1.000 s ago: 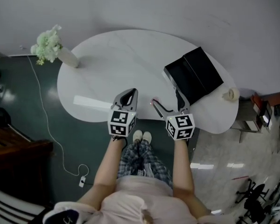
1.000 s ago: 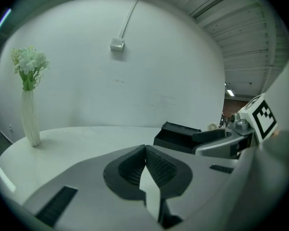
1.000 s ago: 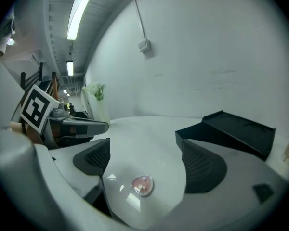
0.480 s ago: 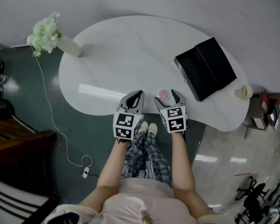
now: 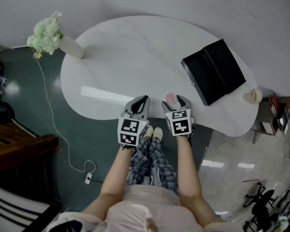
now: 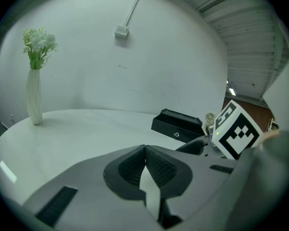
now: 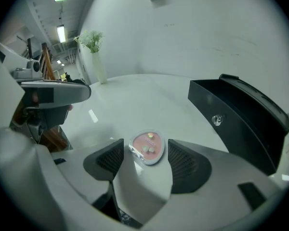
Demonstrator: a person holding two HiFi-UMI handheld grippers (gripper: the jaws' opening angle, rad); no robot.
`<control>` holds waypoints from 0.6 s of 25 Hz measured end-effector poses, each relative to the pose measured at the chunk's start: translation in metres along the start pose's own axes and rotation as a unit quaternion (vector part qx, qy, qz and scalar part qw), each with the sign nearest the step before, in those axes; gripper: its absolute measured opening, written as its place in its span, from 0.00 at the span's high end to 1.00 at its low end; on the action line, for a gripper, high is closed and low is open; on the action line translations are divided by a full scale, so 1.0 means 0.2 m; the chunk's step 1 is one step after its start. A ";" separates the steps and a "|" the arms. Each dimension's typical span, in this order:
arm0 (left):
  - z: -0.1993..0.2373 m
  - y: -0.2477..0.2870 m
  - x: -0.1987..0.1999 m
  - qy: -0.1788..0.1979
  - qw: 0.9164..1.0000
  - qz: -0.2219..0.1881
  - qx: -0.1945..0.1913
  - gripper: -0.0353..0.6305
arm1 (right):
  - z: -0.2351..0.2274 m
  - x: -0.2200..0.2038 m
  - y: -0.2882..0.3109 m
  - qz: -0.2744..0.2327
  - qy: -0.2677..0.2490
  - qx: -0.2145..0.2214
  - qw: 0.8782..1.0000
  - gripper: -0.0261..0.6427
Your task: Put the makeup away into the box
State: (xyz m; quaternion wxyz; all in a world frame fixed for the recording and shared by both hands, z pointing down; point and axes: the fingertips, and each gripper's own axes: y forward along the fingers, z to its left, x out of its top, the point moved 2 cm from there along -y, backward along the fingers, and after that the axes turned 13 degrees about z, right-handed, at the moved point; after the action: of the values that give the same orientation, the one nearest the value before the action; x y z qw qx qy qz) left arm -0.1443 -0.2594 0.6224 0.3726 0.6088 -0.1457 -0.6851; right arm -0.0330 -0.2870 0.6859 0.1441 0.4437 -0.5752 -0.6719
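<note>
While the small round pink makeup compact [image 7: 147, 147] lies flat near the front edge of the white oval table [image 5: 125, 52], the right gripper [image 7: 145, 153] straddles it. Its jaws have just been closing, and the pads are not yet pressing. This looks like the grasp step. Next it must finish closing, lift, and carry the compact to the black rectangular box [image 5: 213, 71], well apart. The left gripper [image 6: 145, 150] is closed and empty.
</note>
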 end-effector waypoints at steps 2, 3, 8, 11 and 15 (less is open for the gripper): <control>0.00 0.00 0.00 0.000 1.000 0.000 0.000 0.91 | 0.00 0.00 0.00 0.000 -0.003 -0.003 1.000 0.52; 0.00 0.00 0.00 0.000 1.000 0.000 0.000 0.91 | 0.00 0.00 0.00 0.000 -0.003 -0.005 1.000 0.53; 0.01 0.00 0.02 0.002 1.000 -0.002 0.000 0.91 | 0.01 0.00 0.00 -0.003 -0.007 -0.007 1.000 0.60; 0.00 0.01 0.04 0.005 1.000 -0.003 -0.001 0.91 | 0.00 0.01 -0.02 -0.012 -0.001 -0.009 1.000 0.60; 0.00 0.01 0.11 0.011 1.000 -0.012 0.000 0.91 | -0.03 0.07 -0.11 -0.036 0.006 -0.013 0.999 0.60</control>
State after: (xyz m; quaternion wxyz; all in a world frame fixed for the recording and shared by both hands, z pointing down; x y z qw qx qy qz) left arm -0.1438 -0.2752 0.6076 0.3655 0.6183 -0.1341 -0.6827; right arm -0.0292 -0.2953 0.6596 0.1293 0.4665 -0.5488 -0.6815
